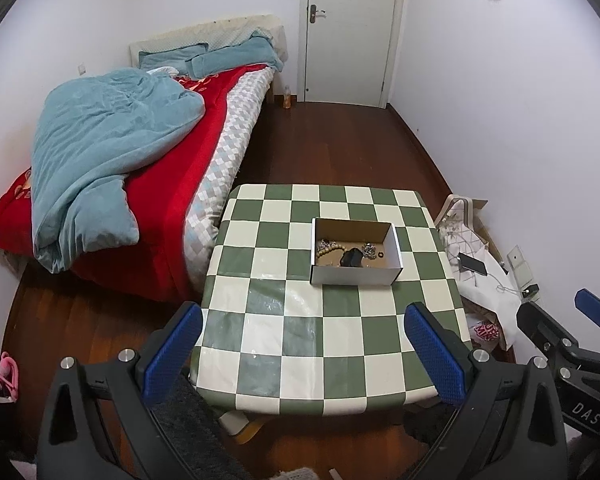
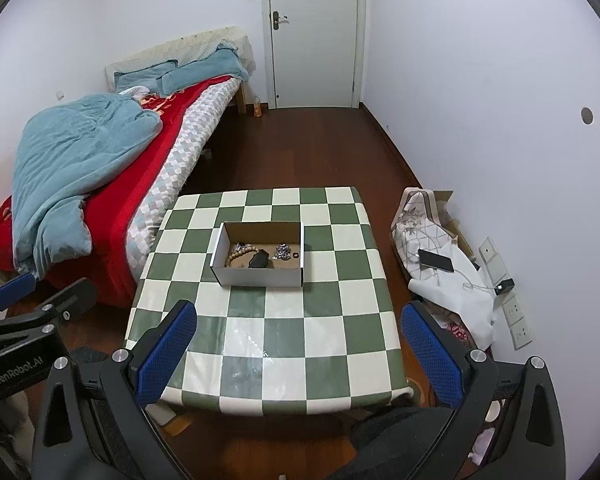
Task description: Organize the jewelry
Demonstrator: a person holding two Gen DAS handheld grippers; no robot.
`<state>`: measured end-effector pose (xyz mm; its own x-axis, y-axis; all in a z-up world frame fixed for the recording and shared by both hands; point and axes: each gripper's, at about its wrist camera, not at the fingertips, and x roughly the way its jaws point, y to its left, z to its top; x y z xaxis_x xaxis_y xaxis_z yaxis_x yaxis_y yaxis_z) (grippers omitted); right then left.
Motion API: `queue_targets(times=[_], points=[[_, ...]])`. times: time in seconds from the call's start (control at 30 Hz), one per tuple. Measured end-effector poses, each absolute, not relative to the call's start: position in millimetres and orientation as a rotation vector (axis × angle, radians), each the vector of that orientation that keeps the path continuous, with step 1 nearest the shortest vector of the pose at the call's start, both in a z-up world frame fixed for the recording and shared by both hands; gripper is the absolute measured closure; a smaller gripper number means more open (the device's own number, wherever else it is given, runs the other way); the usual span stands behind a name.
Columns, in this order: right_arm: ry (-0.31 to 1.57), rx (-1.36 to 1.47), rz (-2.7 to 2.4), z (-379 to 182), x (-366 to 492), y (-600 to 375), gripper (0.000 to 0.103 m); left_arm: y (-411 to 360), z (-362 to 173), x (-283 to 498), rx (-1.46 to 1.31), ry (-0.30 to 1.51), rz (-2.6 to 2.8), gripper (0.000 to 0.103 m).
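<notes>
An open cardboard box stands on the green-and-cream checked table. Inside lie a wooden bead bracelet, a black item, a silver chain piece and a small dark ring. My left gripper is open and empty, held above the table's near edge. My right gripper is open and empty too, beside it. Each shows at the other view's edge.
A bed with a blue duvet and red blanket runs along the table's left side. A pile of fabric with a phone lies on the floor at the right by the wall. A white door is at the back.
</notes>
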<state>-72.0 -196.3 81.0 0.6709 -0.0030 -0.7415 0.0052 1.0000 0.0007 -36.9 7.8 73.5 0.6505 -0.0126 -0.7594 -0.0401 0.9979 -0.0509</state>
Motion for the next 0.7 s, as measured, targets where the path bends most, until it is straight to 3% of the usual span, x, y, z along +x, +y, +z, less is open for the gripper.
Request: queue_targets(times=[0.7], points=[[0.854, -0.034, -0.037, 76.1, 4.3, -191.9, 0.0, 5.8, 75.0, 26.0, -0.064, 0.838, 0.09, 0.0]])
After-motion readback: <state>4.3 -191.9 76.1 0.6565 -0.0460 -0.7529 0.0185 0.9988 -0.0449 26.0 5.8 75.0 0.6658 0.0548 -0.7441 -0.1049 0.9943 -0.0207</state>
